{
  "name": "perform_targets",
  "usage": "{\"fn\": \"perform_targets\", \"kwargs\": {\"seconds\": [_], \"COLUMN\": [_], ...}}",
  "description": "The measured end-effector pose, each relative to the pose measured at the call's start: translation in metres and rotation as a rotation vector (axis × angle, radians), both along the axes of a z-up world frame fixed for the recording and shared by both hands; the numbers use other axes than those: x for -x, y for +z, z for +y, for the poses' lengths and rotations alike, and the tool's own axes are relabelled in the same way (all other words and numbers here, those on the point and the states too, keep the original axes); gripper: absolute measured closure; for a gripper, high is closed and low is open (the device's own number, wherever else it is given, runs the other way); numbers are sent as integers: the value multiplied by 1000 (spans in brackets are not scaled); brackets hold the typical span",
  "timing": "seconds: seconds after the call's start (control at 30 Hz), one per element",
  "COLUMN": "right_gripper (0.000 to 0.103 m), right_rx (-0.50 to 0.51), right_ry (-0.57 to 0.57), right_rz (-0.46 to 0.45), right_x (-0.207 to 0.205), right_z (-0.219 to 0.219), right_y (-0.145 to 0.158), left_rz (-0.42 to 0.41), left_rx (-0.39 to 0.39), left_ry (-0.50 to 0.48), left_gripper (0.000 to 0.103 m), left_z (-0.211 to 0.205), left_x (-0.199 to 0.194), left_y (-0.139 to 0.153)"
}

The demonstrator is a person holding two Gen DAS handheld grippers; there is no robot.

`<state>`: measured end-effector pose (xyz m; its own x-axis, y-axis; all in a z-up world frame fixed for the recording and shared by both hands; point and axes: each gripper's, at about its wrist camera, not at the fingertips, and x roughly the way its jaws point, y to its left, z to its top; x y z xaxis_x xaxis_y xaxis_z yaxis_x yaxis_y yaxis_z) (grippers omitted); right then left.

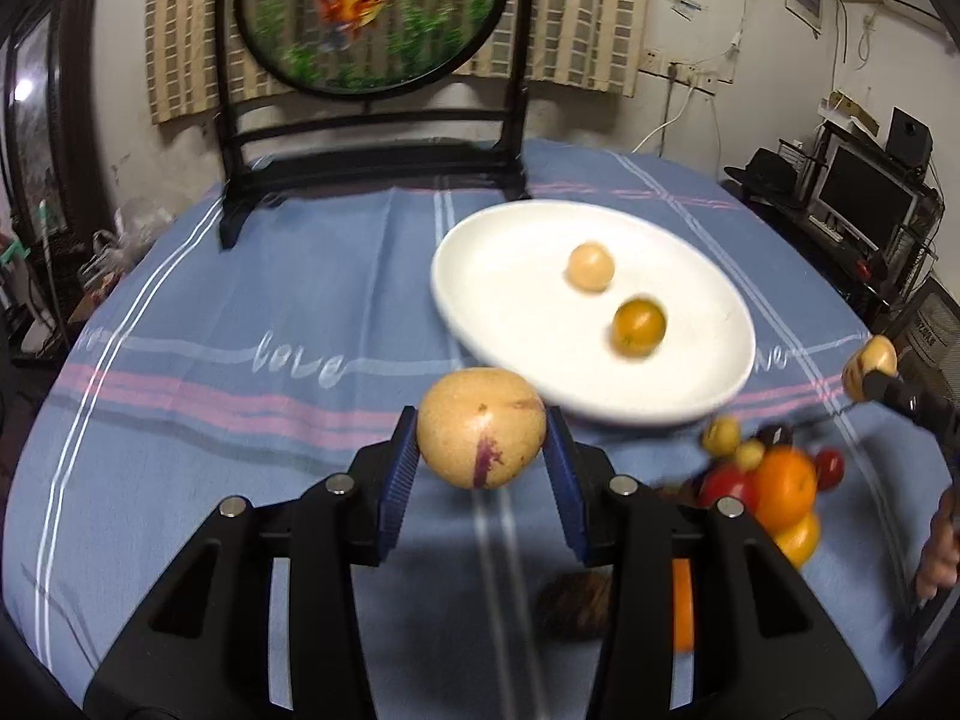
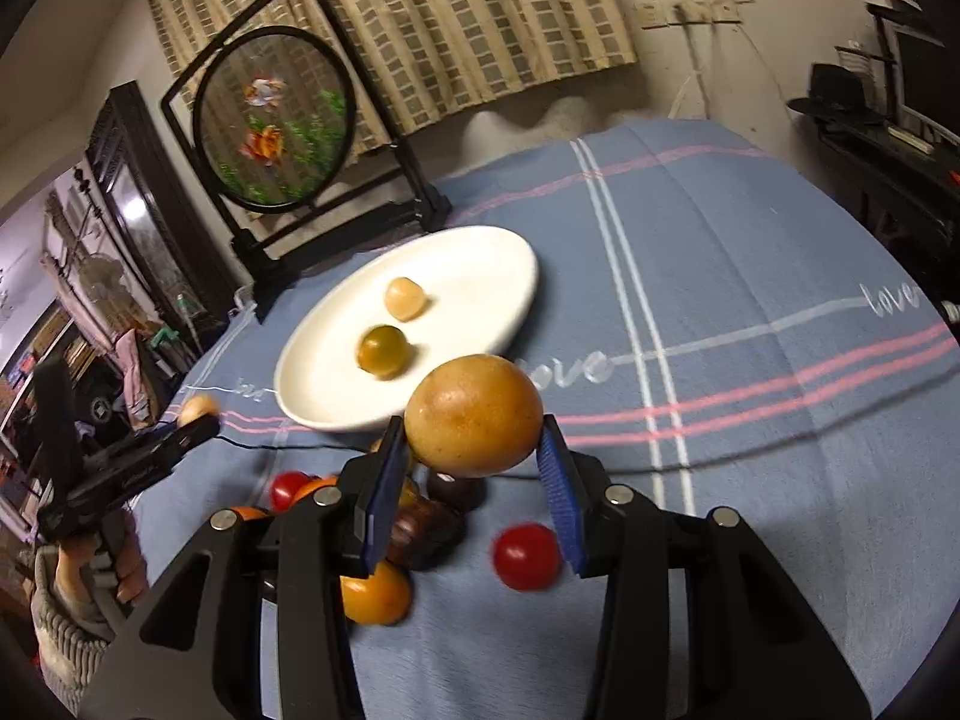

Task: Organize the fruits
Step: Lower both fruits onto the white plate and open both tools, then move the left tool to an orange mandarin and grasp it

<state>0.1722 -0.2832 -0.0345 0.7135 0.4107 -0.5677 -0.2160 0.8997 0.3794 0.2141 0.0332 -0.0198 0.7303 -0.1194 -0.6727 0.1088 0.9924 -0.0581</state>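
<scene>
1. Fruits: my left gripper (image 1: pixel 483 450) clamps a pale purple-streaked fruit (image 1: pixel 482 427); my right gripper (image 2: pixel 471 468) grips a golden round fruit (image 2: pixel 474 414). I hold both above the cloth, presumably bound for the white plate (image 1: pixel 480 276).
2. Two small fruits sit on the plate; the rest are heaped nearby (image 2: pixel 372 540).
3. Blue striped tablecloth (image 2: pixel 750 312), goldfish screen (image 1: pixel 366 12) behind, cluttered room.

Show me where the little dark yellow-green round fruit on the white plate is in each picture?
Left wrist view: the small dark yellow-green round fruit lies right of centre, on the white oval plate, nearer the camera than the pale round fruit.
Right wrist view: the same fruit lies left of centre, on the plate's near half.
Shared landmark: the round goldfish screen in its black stand behind the plate.
</scene>
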Motion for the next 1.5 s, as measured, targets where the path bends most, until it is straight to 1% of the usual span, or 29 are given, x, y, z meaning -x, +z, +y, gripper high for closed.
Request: {"fn": "perform_targets", "kwargs": {"seconds": [0.1,0.23,0.33,0.4,0.43,0.47,0.5,0.53,0.63,0.67,0.7,0.77,0.8,0.83,0.9,1.0,1.1,1.13,1.17,1.27,1.33,1.43,1.5], "right_gripper": [59,59,59,58,55,40,35,33,33,32,31,19,16,11,10,10,10,8,5,5,5,5,5], "right_rx": [28,77,121,174,195,203,192,186,205,201,196,186,183,181,172,124,58,36,-9,-78,-95,-118,-133], "right_ry": [33,63,91,90,91,91,96,99,85,74,65,36,22,4,-16,-48,-112,-126,-151,-173,-197,-212,-210], "right_rz": [2,-3,15,39,54,66,65,56,5,-12,-20,-27,-35,-51,-60,-57,-52,-46,-24,20,19,25,41], "right_x": [-21,-55,-85,-105,-111,-117,-117,-116,-110,-107,-105,-102,-100,-94,-83,-64,-42,-36,-26,-14,-7,4,6], "right_z": [14,37,60,72,76,79,80,80,75,69,65,55,51,47,39,19,-4,-9,-21,-35,-40,-45,-47], "right_y": [13,22,15,5,1,-4,-7,-6,4,9,12,18,20,23,24,21,15,12,5,-3,-4,-6,-8], "left_rz": [-6,9,42,71,84,93,93,84,73,67,59,48,44,33,18,5,-16,-30,-45,-67,-91,-107,-115], "left_rx": [-24,-23,-15,-22,-27,-27,-20,-10,1,2,1,5,8,10,14,7,-26,-31,-27,-28,-16,3,-9], "left_ry": [-11,-22,-22,-27,-32,-34,-37,-36,-35,-33,-24,-19,-19,-17,-11,5,21,23,18,12,10,-9,-31], "left_gripper": [61,61,61,60,60,48,32,31,30,26,23,22,22,21,16,15,15,15,11,10,8,7,7], "left_z": [-16,-32,-36,-36,-35,-34,-32,-30,-28,-28,-27,-26,-26,-25,-23,-18,-14,-14,-13,-13,-14,-17,-23], "left_x": [-33,-73,-94,-103,-107,-108,-108,-106,-104,-103,-100,-95,-92,-86,-75,-47,-16,-1,13,44,63,79,85], "left_y": [9,6,-7,-17,-22,-25,-26,-26,-20,-18,-16,-12,-10,-6,-2,-4,-6,-7,-9,-13,-14,-16,-17]}}
